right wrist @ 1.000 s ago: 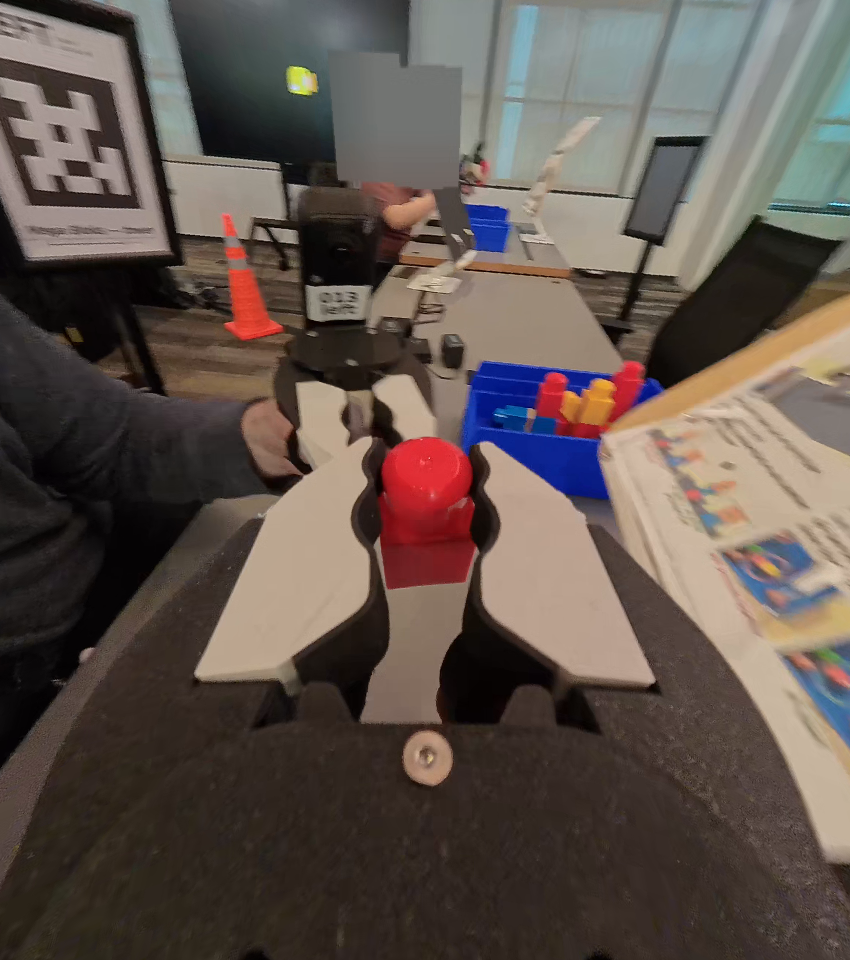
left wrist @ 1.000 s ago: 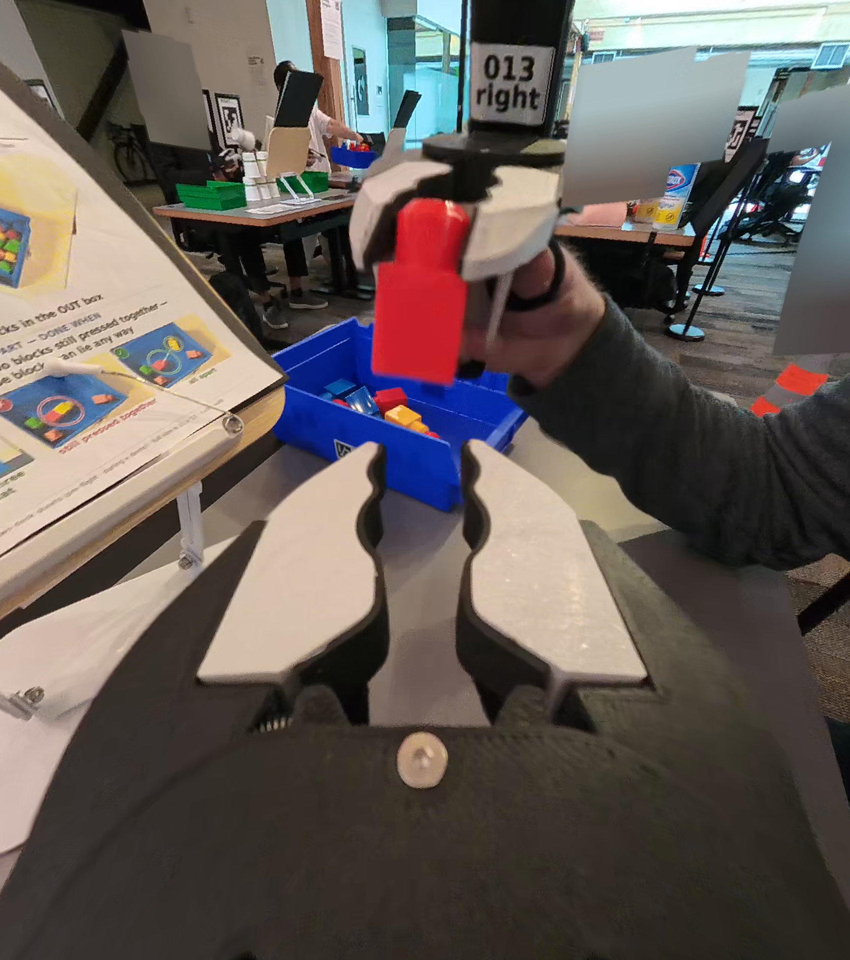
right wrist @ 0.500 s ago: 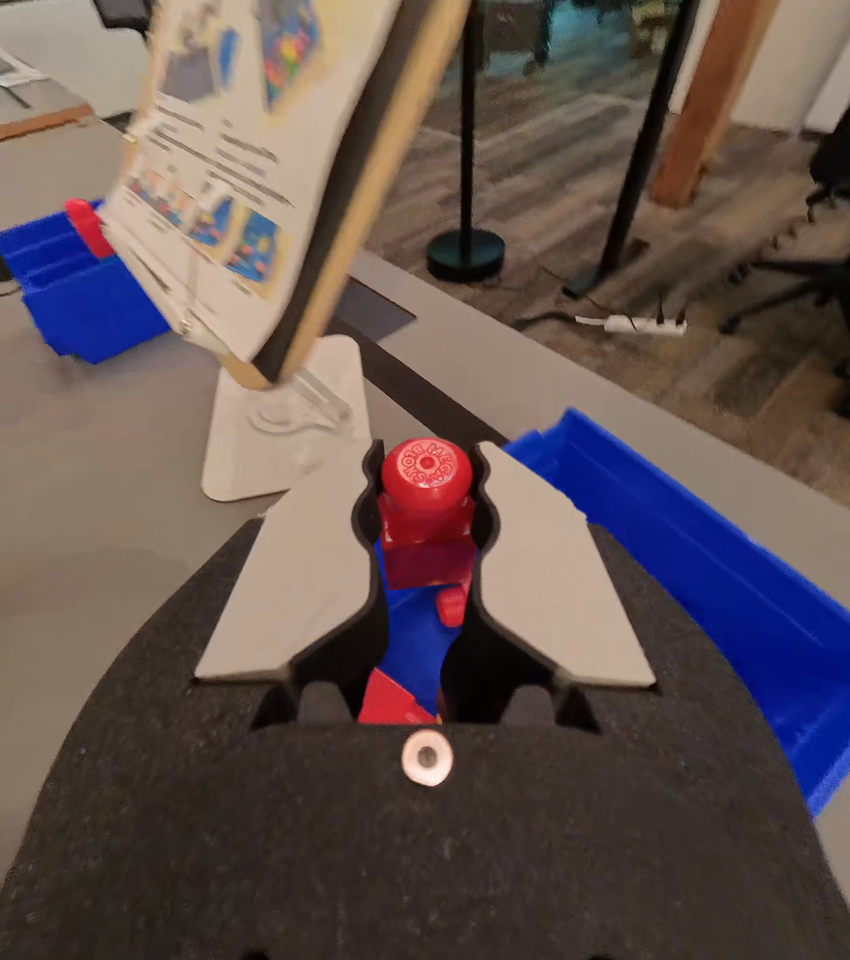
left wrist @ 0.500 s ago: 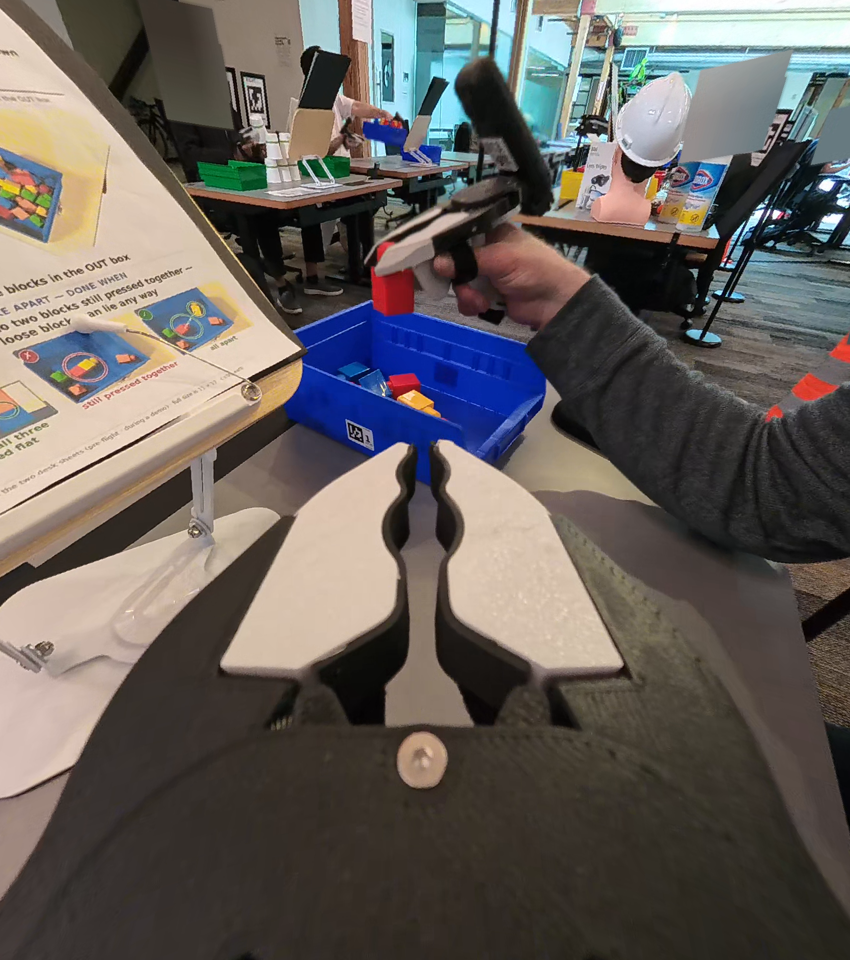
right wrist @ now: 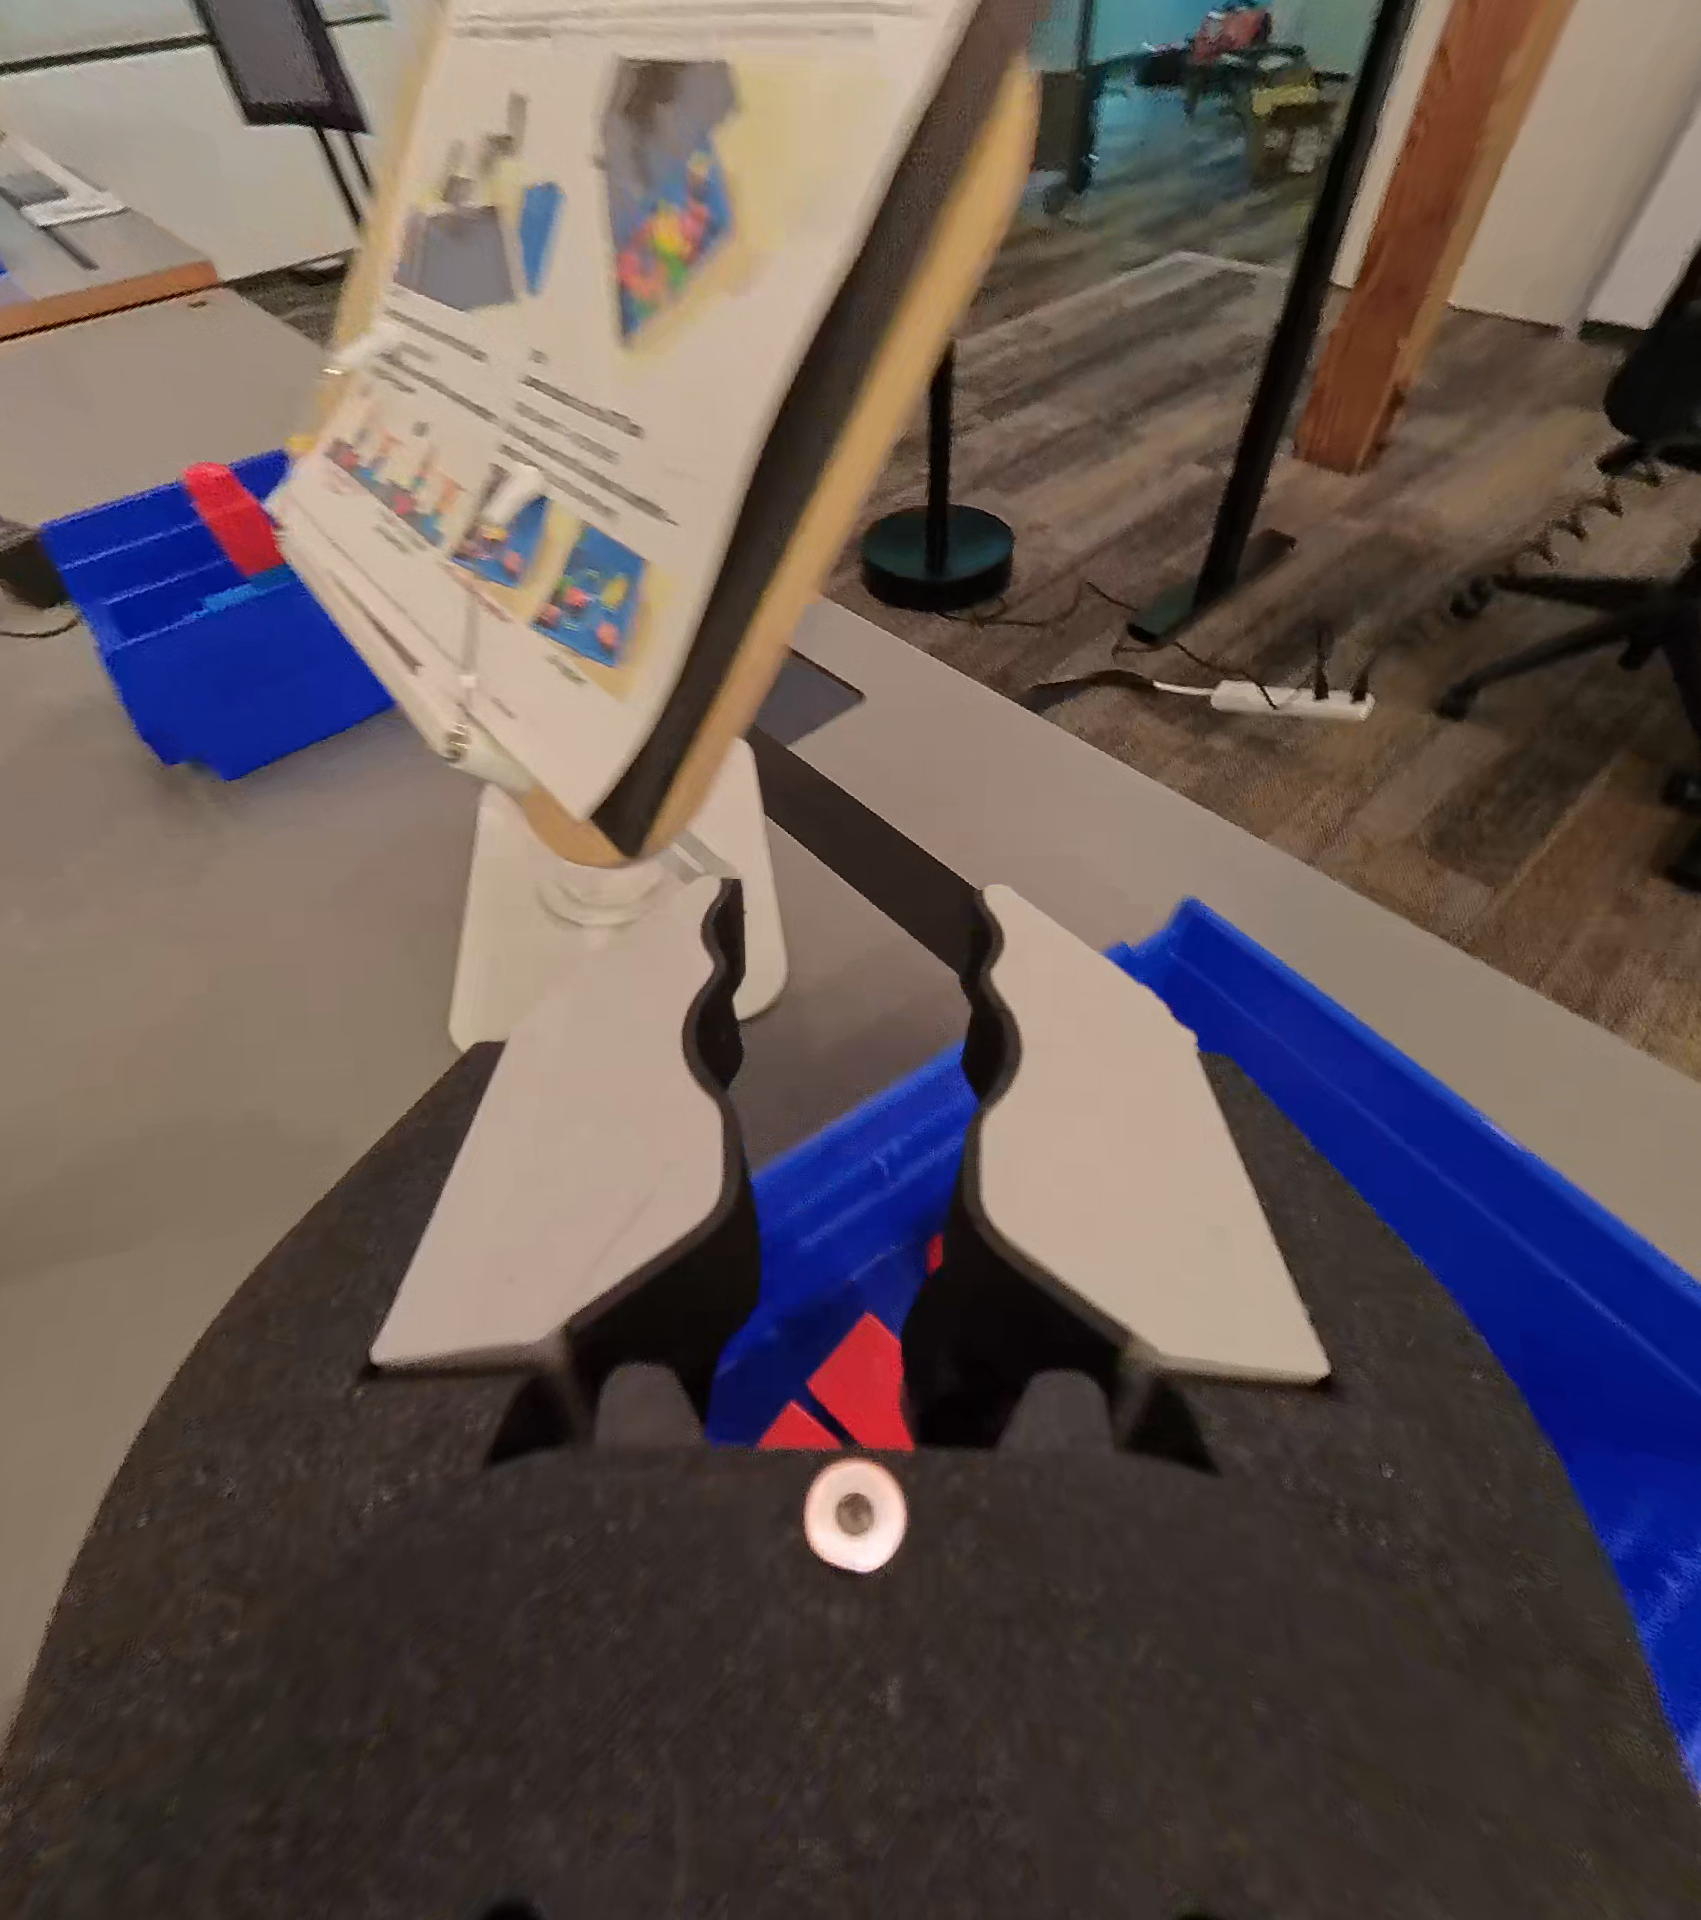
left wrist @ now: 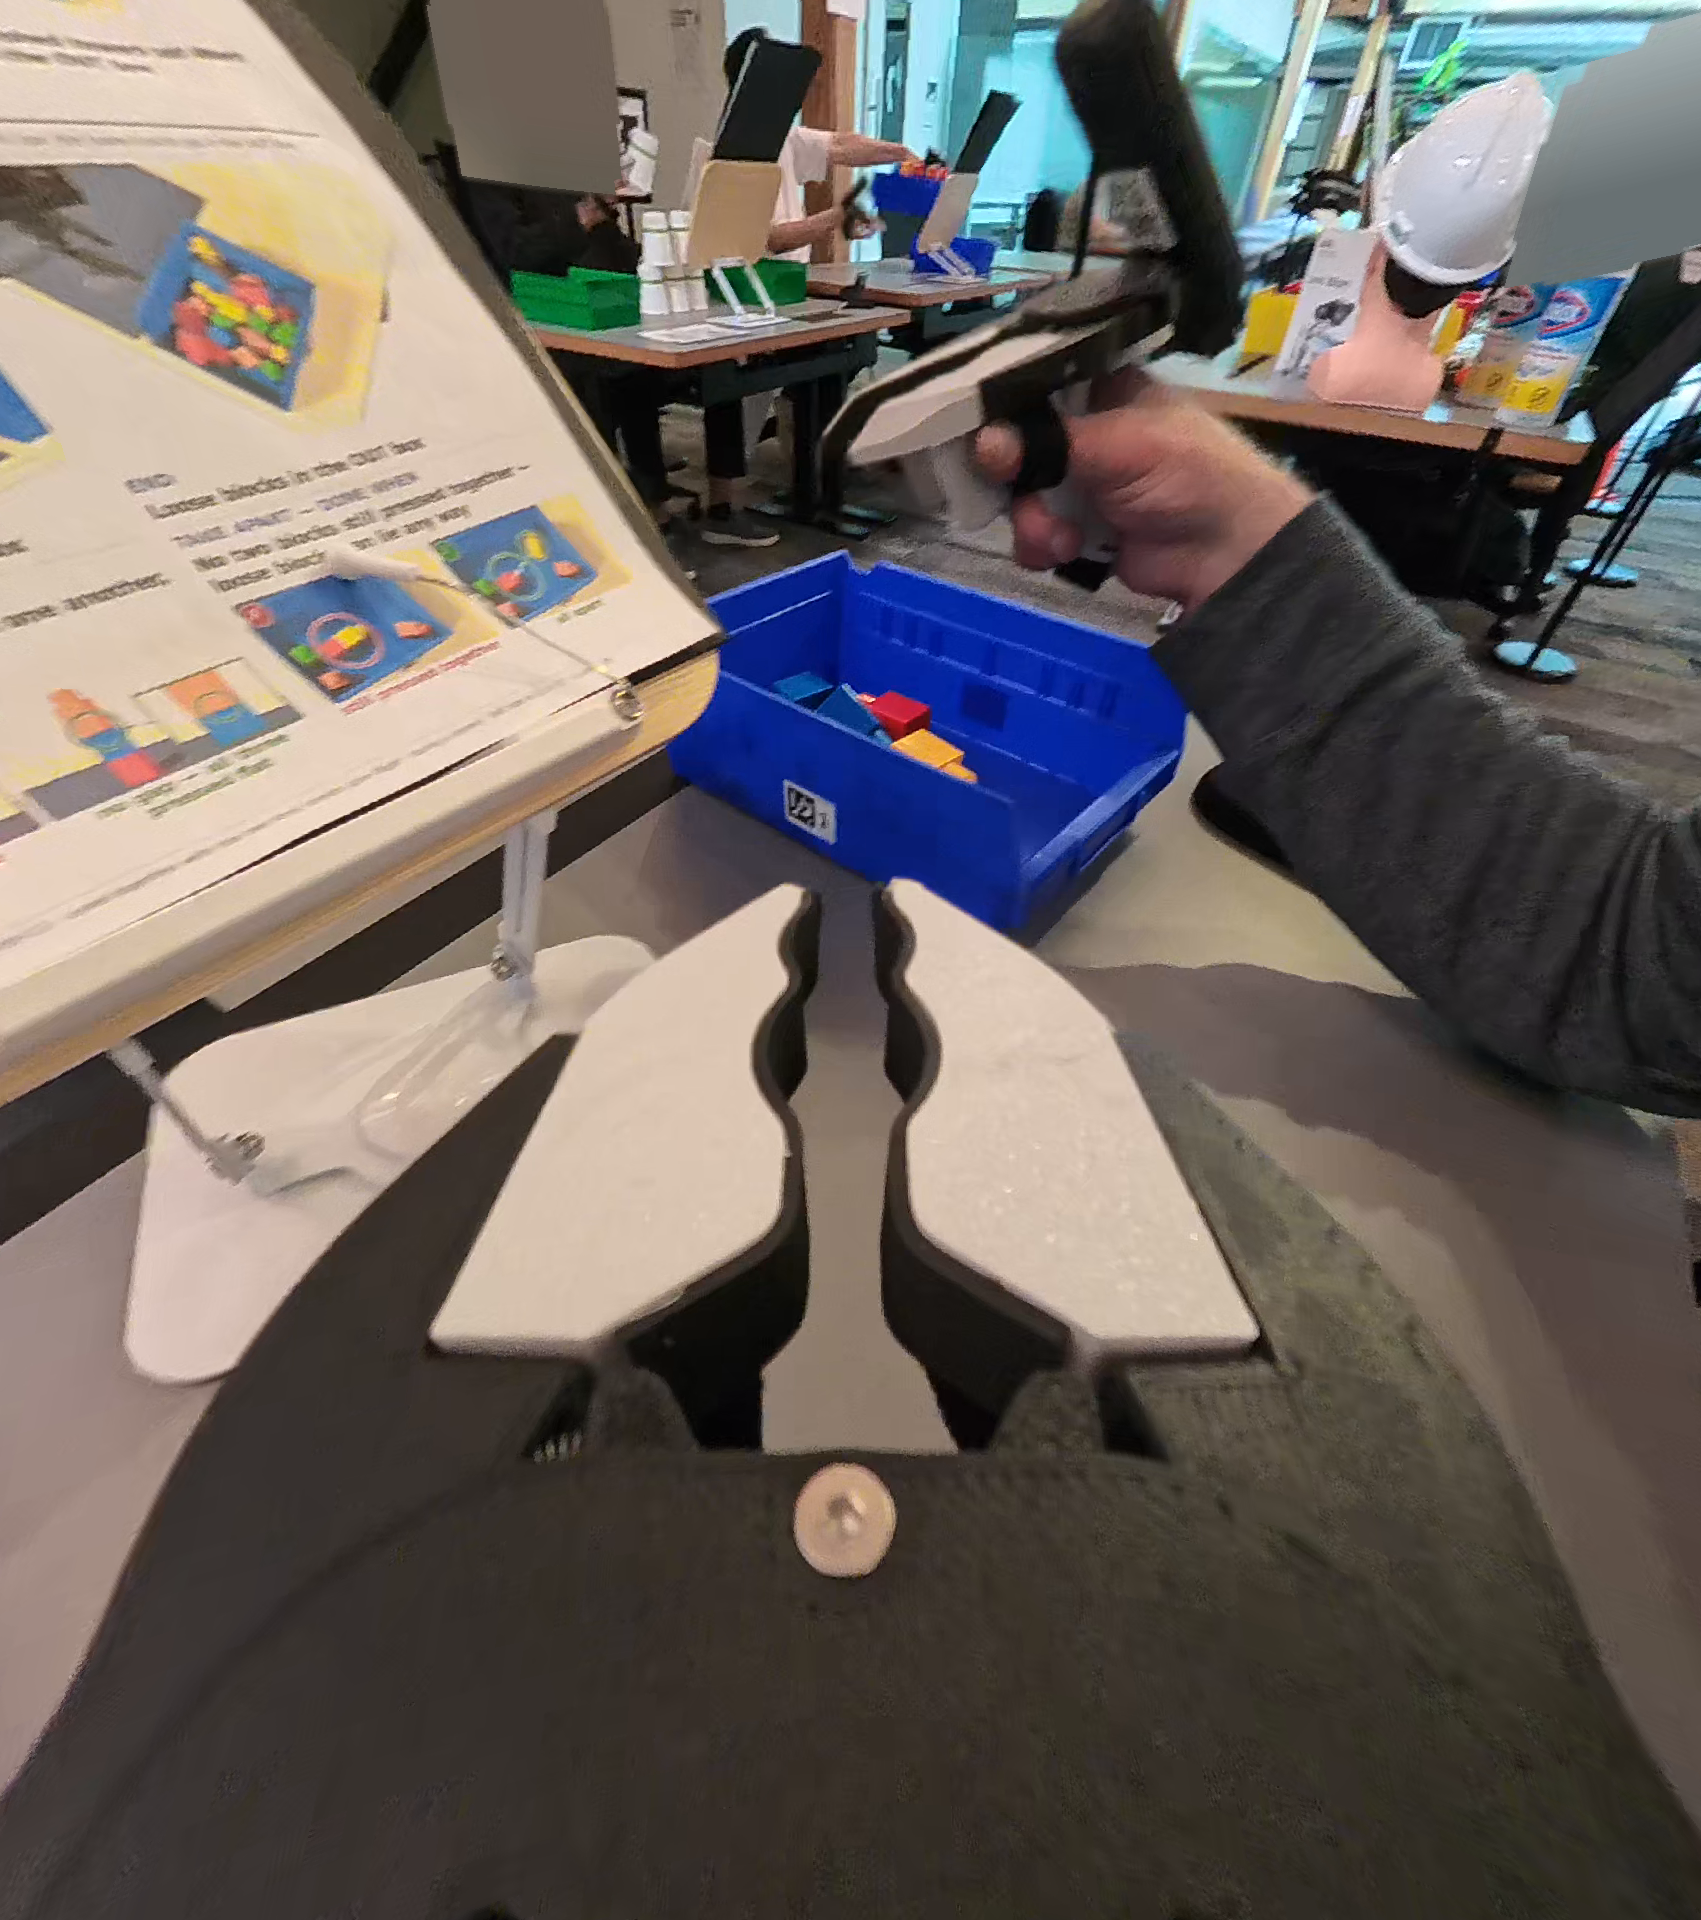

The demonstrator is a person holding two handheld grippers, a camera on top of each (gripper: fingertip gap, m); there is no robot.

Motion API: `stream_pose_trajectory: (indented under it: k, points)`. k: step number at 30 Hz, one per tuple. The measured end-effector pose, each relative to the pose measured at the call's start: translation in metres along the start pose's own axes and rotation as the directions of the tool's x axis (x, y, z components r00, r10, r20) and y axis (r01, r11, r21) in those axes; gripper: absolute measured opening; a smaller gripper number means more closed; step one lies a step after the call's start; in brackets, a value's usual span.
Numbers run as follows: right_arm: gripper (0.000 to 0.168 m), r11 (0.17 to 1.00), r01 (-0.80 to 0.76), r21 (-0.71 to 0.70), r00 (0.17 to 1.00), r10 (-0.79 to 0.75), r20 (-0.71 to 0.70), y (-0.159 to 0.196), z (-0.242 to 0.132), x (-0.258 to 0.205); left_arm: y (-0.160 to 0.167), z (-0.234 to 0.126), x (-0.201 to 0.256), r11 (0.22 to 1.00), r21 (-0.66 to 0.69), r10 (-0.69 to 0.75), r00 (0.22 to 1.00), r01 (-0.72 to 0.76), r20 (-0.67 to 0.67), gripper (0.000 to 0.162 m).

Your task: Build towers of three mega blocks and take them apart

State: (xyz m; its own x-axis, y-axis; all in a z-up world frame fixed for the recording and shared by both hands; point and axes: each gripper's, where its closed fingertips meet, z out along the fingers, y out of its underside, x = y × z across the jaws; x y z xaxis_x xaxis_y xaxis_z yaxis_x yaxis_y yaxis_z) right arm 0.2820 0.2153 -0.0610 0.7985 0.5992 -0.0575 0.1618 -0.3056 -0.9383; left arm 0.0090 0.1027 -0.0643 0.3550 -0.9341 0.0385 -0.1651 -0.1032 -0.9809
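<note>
1. Two grippers are in play. The right gripper point(right wrist: 856, 925) hangs above the near blue bin point(right wrist: 1448, 1247) at lower right of its own view, jaws spread wide with nothing between them. In the left wrist view it shows at upper centre, held in a hand point(left wrist: 1126, 499) over that bin.

2. The left gripper point(left wrist: 841, 914) sits low over the grey table point(left wrist: 1241, 997), jaws nearly together with only a thin gap and nothing held.

3. Loose mega blocks point(left wrist: 887, 717), red, blue and yellow-orange, lie on the bin floor at centre of the left wrist view. Red blocks point(right wrist: 846, 1382) show through the right gripper's jaw gap, directly below it.

4. A second blue bin point(right wrist: 202, 665) stands at the left of the right wrist view, partly behind the instruction board point(right wrist: 638, 395), with a red block point(right wrist: 228, 509) standing up in it.

5. Risk: any blocks in the near bin that are pressed together would leave the take-apart step incomplete; the frames do not settle whether the red pieces below are joined or merely touching.

6. Risk: the board's lower edge overhangs close to the right gripper's fingertips. A careless swing toward the far bin could strike it or its white stand point(right wrist: 617, 935).

7. Risk: reaching down blind, the open jaws could catch the bin wall and shove the bin along the table.
</note>
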Motion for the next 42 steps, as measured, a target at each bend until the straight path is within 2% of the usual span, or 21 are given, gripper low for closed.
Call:
stream_pose_trajectory:
  k: [6, 9, 12, 17, 19, 22, 30, 32, 35, 42]
  points:
    - [0.037, 0.991, 0.113, 0.072, 0.981, -0.123, 0.153, -0.035, 0.008, -0.070, 0.007, -0.048, -0.050, 0.988, -0.128, 0.107, 0.971, -0.081, 0.212, 0.017]
    - [0.037, 0.983, 0.169, 0.070, 0.962, -0.180, 0.205, -0.039, 0.018, -0.099, 0.010, -0.089, -0.090, 0.983, -0.176, 0.104, 0.937, -0.046, 0.334, 0.024]
    - [0.037, 0.975, 0.217, 0.053, 0.945, -0.223, 0.238, -0.038, 0.028, -0.120, 0.019, -0.140, -0.141, 0.980, -0.199, 0.085, 0.870, 0.015, 0.485, 0.029]
    - [0.036, 0.972, 0.228, 0.060, 0.923, -0.235, 0.305, -0.037, 0.038, -0.143, 0.056, -0.212, -0.210, 0.968, -0.198, 0.020, 0.744, 0.152, 0.668, 0.040]
    - [0.036, 0.971, 0.236, 0.050, 0.920, -0.239, 0.310, -0.035, 0.041, -0.146, 0.071, -0.228, -0.229, 0.964, -0.188, -0.002, 0.712, 0.188, 0.703, 0.044]
    - [0.036, 0.970, 0.237, 0.050, 0.918, -0.241, 0.317, -0.035, 0.043, -0.149, 0.090, -0.226, -0.247, 0.960, -0.168, -0.043, 0.712, 0.224, 0.701, 0.051]
    - [0.035, 0.970, 0.237, 0.051, 0.913, -0.240, 0.330, -0.035, 0.044, -0.154, 0.146, -0.185, -0.299, 0.906, -0.237, -0.086, 0.700, 0.351, 0.709, 0.068]
    - [0.035, 0.970, 0.237, 0.052, 0.912, -0.240, 0.331, -0.035, 0.044, -0.154, 0.153, -0.181, -0.309, 0.903, -0.201, -0.133, 0.692, 0.380, 0.710, 0.066]
    - [0.035, 0.971, 0.235, 0.052, 0.913, -0.239, 0.330, -0.035, 0.045, -0.153, 0.165, -0.182, -0.322, 0.879, -0.259, -0.085, 0.665, 0.401, 0.742, 0.063]
    - [0.035, 0.970, 0.236, 0.050, 0.912, -0.239, 0.335, -0.035, 0.045, -0.154, 0.172, -0.179, -0.340, 0.863, -0.263, -0.089, 0.643, 0.431, 0.760, 0.064]
